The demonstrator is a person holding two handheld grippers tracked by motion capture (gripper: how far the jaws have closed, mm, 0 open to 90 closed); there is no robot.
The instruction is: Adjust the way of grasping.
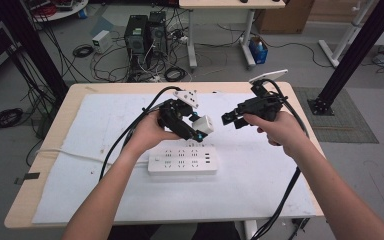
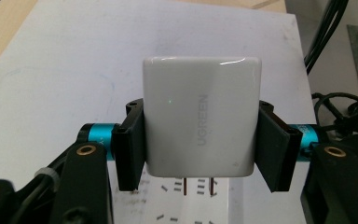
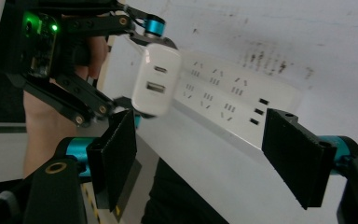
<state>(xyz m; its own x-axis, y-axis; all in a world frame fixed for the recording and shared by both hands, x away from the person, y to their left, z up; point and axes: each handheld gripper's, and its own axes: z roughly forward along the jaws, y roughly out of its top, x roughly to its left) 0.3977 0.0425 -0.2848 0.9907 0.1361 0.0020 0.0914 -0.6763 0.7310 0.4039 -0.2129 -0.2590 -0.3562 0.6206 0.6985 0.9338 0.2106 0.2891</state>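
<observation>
Fig.: my left gripper (image 1: 196,126) w/ jaws clamped on white charger (image 2: 202,116), held just above power strip (image 1: 182,163); my right gripper (image 1: 230,120) nearby, jaws apart, nothing betw. them.

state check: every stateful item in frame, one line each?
White square plastic USB charger: clamped between the left gripper's jaws, prongs down, above the strip, not plugged in.
White rectangular plastic power strip: flat on the white mat, sockets in view hold no plug.
Left gripper: shut on the charger.
Right gripper: open, nothing between its jaws, facing the charger.
</observation>
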